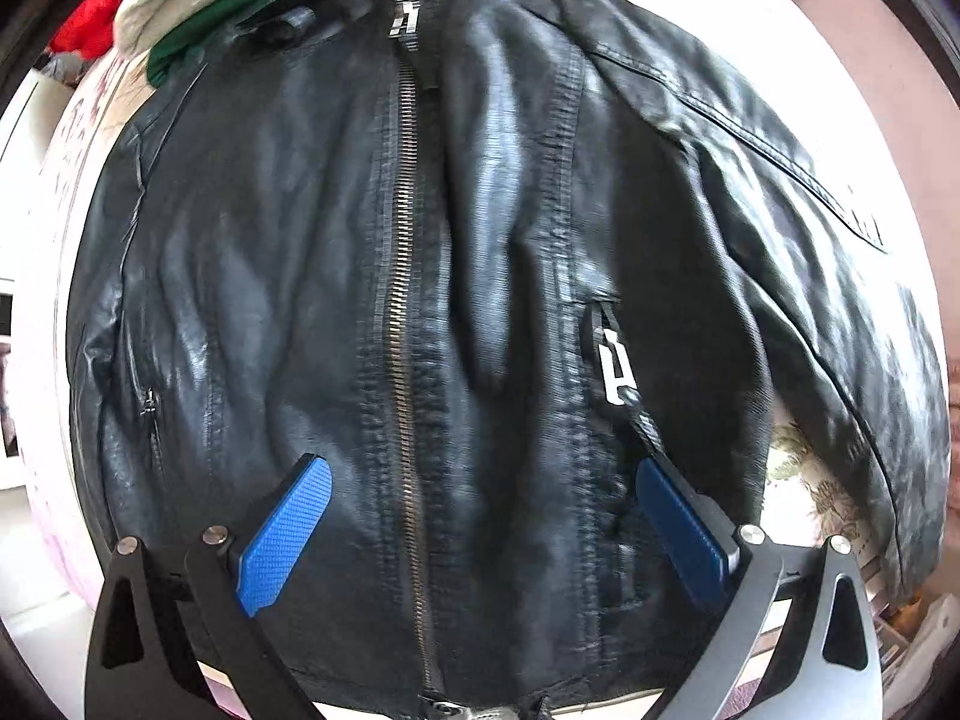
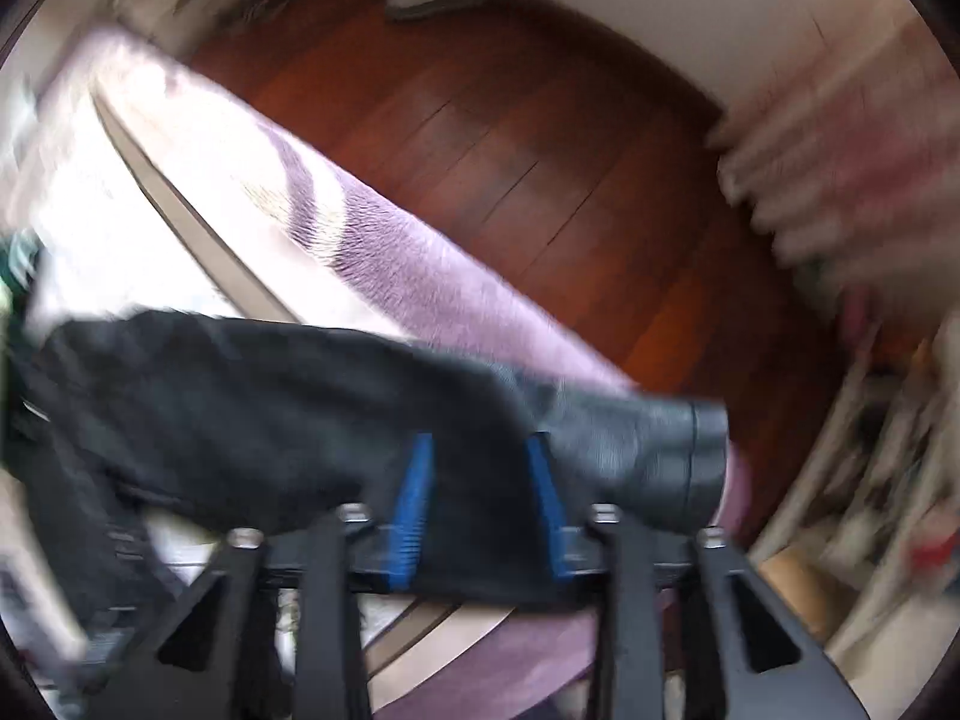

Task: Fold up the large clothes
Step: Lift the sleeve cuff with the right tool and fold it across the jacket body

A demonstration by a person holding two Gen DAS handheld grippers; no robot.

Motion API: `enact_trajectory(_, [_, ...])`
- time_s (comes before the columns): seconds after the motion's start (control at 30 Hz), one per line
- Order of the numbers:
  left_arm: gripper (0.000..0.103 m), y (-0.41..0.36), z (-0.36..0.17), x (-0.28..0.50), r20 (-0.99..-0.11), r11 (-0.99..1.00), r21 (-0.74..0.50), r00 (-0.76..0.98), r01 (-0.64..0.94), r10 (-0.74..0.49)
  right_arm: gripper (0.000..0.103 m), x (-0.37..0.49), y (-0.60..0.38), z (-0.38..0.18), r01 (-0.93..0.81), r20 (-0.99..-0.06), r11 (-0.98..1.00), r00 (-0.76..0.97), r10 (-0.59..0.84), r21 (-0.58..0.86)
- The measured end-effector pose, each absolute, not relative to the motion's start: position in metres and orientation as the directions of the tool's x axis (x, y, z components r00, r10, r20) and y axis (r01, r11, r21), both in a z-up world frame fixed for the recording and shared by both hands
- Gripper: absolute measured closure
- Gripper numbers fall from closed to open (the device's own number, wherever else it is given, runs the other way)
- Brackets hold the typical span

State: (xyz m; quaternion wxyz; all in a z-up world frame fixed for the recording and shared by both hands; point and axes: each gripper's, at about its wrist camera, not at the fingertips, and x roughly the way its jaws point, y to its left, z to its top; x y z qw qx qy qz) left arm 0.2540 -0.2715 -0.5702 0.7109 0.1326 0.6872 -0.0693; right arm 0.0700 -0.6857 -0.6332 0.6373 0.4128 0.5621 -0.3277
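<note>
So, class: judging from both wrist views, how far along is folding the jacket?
Done: the jacket lies front up, zip closed. In hand: the right gripper has a sleeve between its pads; whether it grips is unclear. The left gripper is open over the hem. Left: no fold is visible yet.

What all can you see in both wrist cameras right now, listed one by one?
leather jacket: one, black, spread front-up on the bed, main zip closed
jacket sleeve: one, black, reaching over the bed edge
other clothes: a heap, red, cream and green, beyond the jacket's collar
bed cover: one, pale pink and lilac, under the jacket
floor: dark red wood, beside the bed
left hand-held gripper: one, blue pads, open above the jacket's hem
right hand-held gripper: one, blue pads, jaws astride the sleeve; blur hides whether the pads press on it
</note>
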Motion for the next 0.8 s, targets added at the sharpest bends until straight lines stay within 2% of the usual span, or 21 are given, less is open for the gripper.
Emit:
enact_trajectory(0.13, [0.000,-0.292,-0.577,0.244,-0.996,0.944,0.093,0.039,0.316,0.085,0.039,0.014,-0.665,-0.642,0.915,-0.917,0.146,0.347,0.195,0.377])
enact_trajectory(0.2, [0.000,-0.298,-0.579,0.241,-0.996,0.938,0.094,0.034,0.333,0.088,0.039,-0.013,-0.659,-0.662,0.919,-0.892,0.000,0.382,0.243,0.394])
enact_trajectory(0.27, [0.000,-0.307,-0.583,0.234,-0.995,0.932,0.101,0.033,0.348,0.095,0.039,-0.032,-0.651,-0.680,0.899,-0.865,-0.108,0.438,0.245,0.424])
enact_trajectory(0.33, [0.000,-0.314,-0.588,0.231,-0.994,0.927,0.110,0.032,0.359,0.105,0.040,-0.049,-0.642,-0.692,0.865,-0.844,-0.181,0.499,0.198,0.469])
enact_trajectory(0.37, [0.000,-0.319,-0.591,0.226,-0.993,0.926,0.114,0.032,0.360,0.110,0.044,-0.055,-0.644,-0.695,0.842,-0.835,-0.210,0.530,0.150,0.496])
enact_trajectory(0.4, [0.000,-0.323,-0.591,0.223,-0.993,0.925,0.119,0.029,0.361,0.117,0.056,-0.059,-0.642,-0.696,0.830,-0.833,-0.226,0.542,0.112,0.510])
enact_trajectory(0.5, [0.000,-0.329,-0.604,0.223,-0.992,0.929,0.124,0.015,0.350,0.127,0.071,-0.070,-0.642,-0.698,0.758,-0.787,-0.282,0.617,0.014,0.589])
enact_trajectory(0.67, [0.000,-0.324,-0.616,0.232,-0.989,0.930,0.145,0.015,0.337,0.149,0.071,-0.063,-0.629,-0.721,0.725,-0.733,-0.297,0.672,0.106,0.621])
enact_trajectory(0.8, [0.000,-0.324,-0.624,0.246,-0.988,0.937,0.152,0.009,0.315,0.157,0.071,-0.071,-0.636,-0.711,0.733,-0.754,-0.260,0.657,0.028,0.629])
